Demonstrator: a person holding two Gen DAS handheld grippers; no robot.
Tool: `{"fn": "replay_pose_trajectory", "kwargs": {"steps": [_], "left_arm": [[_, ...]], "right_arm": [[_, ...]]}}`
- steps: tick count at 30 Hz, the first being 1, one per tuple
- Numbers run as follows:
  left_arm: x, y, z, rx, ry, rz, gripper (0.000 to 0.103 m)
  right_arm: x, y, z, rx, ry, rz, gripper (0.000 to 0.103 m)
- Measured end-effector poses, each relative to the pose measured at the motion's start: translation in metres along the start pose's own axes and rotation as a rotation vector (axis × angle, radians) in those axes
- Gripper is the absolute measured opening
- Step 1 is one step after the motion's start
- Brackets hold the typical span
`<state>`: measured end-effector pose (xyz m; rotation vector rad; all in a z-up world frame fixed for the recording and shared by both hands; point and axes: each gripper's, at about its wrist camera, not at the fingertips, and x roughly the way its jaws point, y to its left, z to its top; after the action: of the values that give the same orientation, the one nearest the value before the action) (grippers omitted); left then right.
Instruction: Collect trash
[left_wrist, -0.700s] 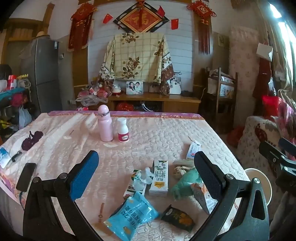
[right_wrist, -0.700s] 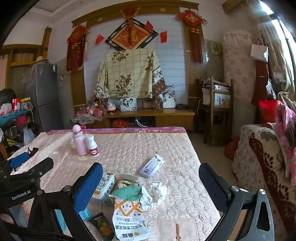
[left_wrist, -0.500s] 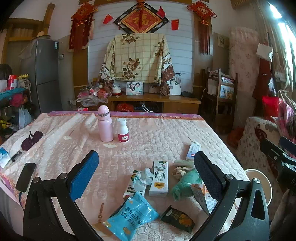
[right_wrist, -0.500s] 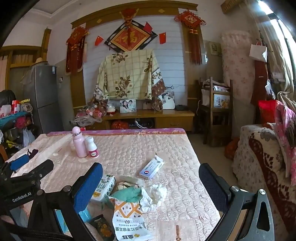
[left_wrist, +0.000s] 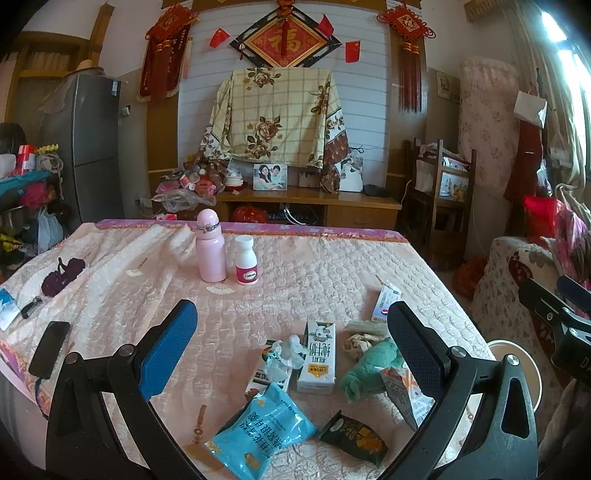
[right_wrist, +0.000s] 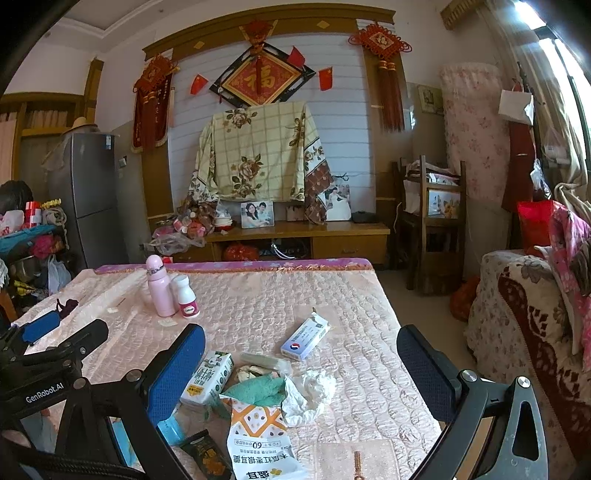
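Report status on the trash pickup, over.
Left claw and right claw open, empty, above the bed. Trash pile untouched. Pink bottle stands behind it, clear of reach.

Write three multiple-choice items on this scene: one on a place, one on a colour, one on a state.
1. Where does the white pill bottle stand?
A. right beside the pink bottle
B. on the phone
C. on the floor

2. What colour is the large snack bag nearest the left wrist camera?
A. red
B. blue
C. black

3. How is the left gripper?
A. shut on a carton
B. holding a tissue
C. open, empty

Key: 1 A, they stand side by side; 2 B, blue wrapper; 3 C, pads wide apart.
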<state>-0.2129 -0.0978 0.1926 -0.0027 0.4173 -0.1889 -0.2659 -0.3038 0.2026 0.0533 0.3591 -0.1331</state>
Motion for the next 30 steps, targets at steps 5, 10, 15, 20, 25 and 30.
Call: {"fn": "replay_pose_trajectory", "kwargs": {"steps": [5,10,15,20,25,30], "left_arm": [[0.0002,0.0003,-0.0008,-0.001,-0.001,0.001,0.102],[0.0008,-0.0005,-0.0014,-0.002,0.001,0.0,0.102],[0.0008,-0.0007,-0.0021,-0.002,0.002,-0.002,0.102],[0.0009,-0.0002,-0.0016,-0.001,0.003,-0.003,0.102],[0.0014,-0.0004,-0.003,0.0,0.005,-0.002,0.102],[0.003,-0.0007,-0.0048,0.002,0.005,0.003,0.102]], "right_arm": [[0.0012,-0.0002,-0.002,0.004,0.009,-0.001,0.103],[0.0019,-0.002,-0.0024,0.013,0.014,0.001,0.103],[0.0036,-0.0028,-0.002,0.005,0.021,0.001,0.103],[0.0041,-0.0034,-0.0021,0.006,0.022,0.0,0.103],[0.0054,-0.0046,-0.0028,0.017,0.029,0.0,0.103],[0.0064,-0.0089,0.0006,0.066,0.044,0.022,0.103]]}}
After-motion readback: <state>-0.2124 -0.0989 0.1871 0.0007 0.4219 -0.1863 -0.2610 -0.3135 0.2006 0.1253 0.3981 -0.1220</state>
